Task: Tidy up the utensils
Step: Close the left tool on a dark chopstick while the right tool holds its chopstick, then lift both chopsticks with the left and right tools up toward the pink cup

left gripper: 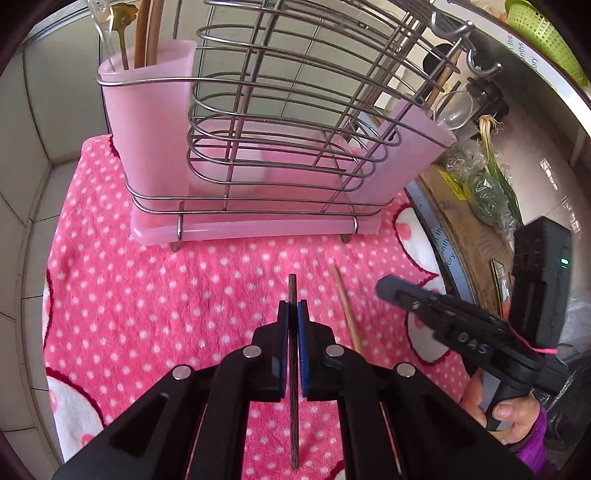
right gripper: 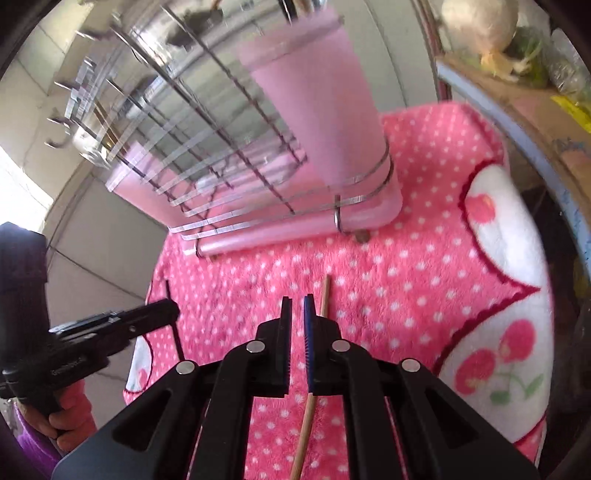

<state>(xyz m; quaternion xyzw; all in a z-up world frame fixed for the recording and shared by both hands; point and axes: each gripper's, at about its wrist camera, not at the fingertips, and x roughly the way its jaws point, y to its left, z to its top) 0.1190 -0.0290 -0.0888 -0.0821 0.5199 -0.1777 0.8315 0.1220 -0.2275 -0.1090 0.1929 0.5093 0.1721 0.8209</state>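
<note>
My left gripper [left gripper: 292,308] is shut on a dark brown chopstick [left gripper: 294,413], which runs between its pads just above the pink dotted towel [left gripper: 147,295]. A light wooden chopstick [left gripper: 347,314] lies on the towel to its right. My right gripper [right gripper: 297,304] is slightly open over the towel, and the light chopstick [right gripper: 304,435] lies under its right finger, outside the gap. The wire rack with pink holders [left gripper: 258,147] stands behind; its left cup [left gripper: 147,110] holds spoons and chopsticks. The rack also shows in the right wrist view [right gripper: 295,147].
A tiled wall is at the left [left gripper: 22,147]. A cardboard box with bagged greens [left gripper: 480,184] sits right of the towel. A green basket [left gripper: 543,33] is at the top right. The right gripper's body [left gripper: 461,332] hovers at the towel's right side.
</note>
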